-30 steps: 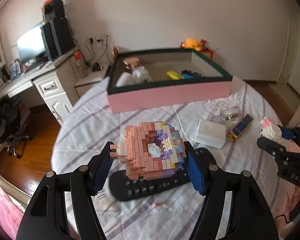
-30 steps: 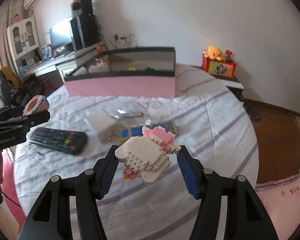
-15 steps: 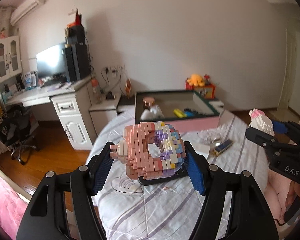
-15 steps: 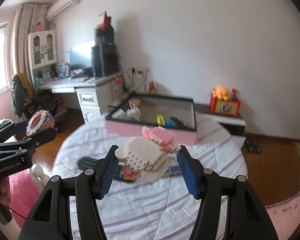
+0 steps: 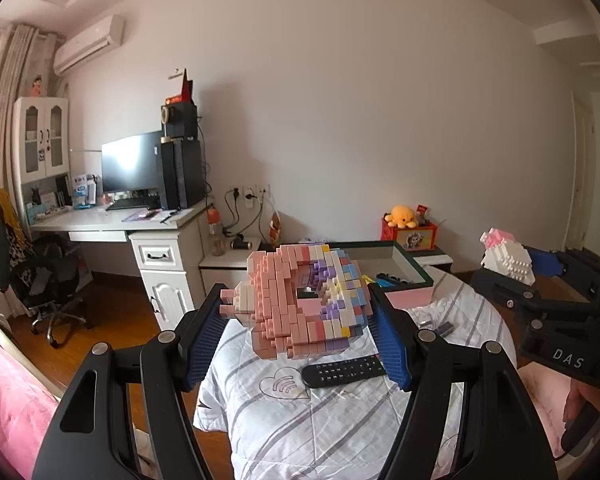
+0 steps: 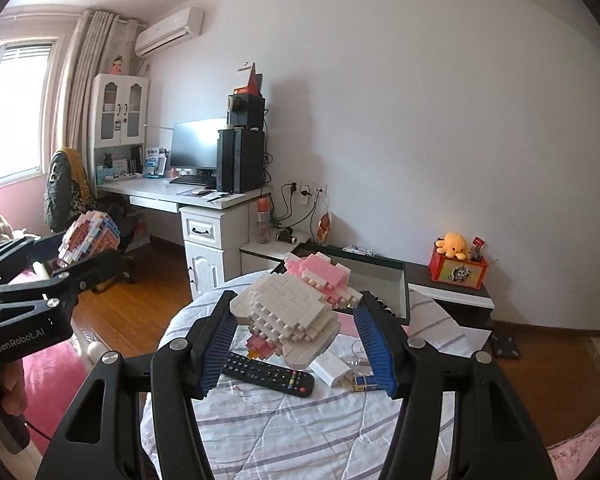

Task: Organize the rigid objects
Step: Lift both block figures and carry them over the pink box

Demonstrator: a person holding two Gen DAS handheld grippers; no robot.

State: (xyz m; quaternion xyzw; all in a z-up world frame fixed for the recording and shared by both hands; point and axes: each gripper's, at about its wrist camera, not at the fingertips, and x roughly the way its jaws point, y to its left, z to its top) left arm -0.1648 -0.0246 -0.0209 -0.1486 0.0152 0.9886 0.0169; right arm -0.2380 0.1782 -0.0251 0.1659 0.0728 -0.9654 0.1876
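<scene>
A pink ring-shaped brick model [image 5: 304, 300] is clamped by the left gripper [image 5: 296, 334]; a white-and-pink brick figure [image 6: 296, 312] is clamped by the right gripper [image 6: 296, 344], above the striped bedcover [image 6: 300, 432].

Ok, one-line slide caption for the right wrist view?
Right claw grips a white-and-pink brick figure above the remote on the quilted table.

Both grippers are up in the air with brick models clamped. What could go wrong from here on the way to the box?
The pink donut model in the left gripper is gripped only at its sides; the bricks could split or slip.

The white model sits tilted in the right gripper, so it may rotate or drop.

A fall would likely hit the remote or the bedspread and scatter pieces, missing the box.
</scene>
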